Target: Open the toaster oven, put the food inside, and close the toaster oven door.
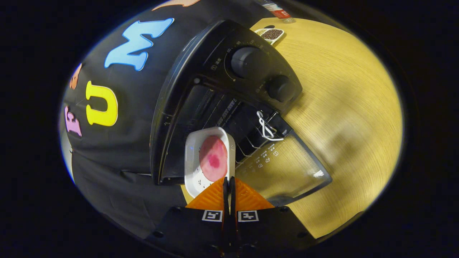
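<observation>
A black toaster oven stands on the wooden table, its glass door folded down flat toward me. A white square tray carrying a pink round slice of food hangs just ahead of my fingers, its far end at the mouth of the oven over the wire rack. My gripper is shut on the near rim of the tray, fingers pressed together with the rim between them. The view is tilted, so the oven leans to the left.
Two round knobs sit on the oven's control panel. A small white dish of dark grains and a bottle stand beyond the oven on the yellow wooden table. Black cloth wall is left of the oven.
</observation>
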The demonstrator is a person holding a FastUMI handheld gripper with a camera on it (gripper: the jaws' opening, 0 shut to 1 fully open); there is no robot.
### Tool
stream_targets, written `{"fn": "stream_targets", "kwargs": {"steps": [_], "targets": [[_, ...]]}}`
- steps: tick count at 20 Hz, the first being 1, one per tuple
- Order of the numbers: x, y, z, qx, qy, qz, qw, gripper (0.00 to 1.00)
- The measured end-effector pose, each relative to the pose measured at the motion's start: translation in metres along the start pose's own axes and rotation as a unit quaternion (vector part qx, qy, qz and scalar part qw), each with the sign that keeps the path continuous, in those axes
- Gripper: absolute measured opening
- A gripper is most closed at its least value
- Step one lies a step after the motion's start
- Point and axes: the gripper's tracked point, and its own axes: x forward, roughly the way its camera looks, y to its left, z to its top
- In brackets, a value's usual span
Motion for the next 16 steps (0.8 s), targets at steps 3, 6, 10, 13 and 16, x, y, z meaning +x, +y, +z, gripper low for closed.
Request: {"fn": "stream_targets", "kwargs": {"steps": [3, 6, 10, 13, 16], "targets": [[0.014, 0.006, 0.013, 0.010, -0.034, 0.007, 0.999, 0.02], [0.023, 0.013, 0.026, 0.022, -0.070, 0.016, 0.997, 0.02], [0.038, 0.020, 0.040, 0.042, -0.108, 0.025, 0.993, 0.02], [0.047, 0.019, 0.048, 0.055, -0.142, 0.013, 0.988, 0.02], [0.053, 0.024, 0.049, 0.064, -0.153, 0.022, 0.986, 0.03]]}}
